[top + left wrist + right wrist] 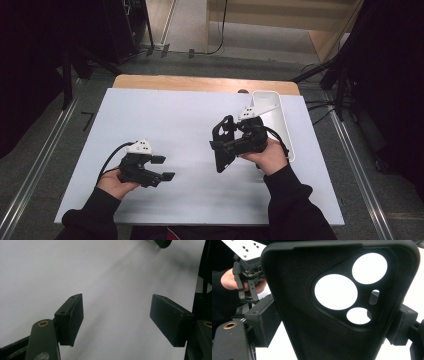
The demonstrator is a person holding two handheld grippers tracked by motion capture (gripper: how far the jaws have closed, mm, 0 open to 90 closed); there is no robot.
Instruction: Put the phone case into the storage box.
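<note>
Closest up, the black phone case point(337, 305) sits clamped across its width in the right gripper point(226, 146) fingers, long axis upright, camera cutouts on top, above the white bench point(165, 115). The left gripper point(165, 167), released and empty, waits at its 8 o'clock; case lies at 2 o'clock from those fingers.

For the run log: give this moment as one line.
right gripper: shut on black phone case | left gripper: open, empty | white bin: table's right edge
</note>
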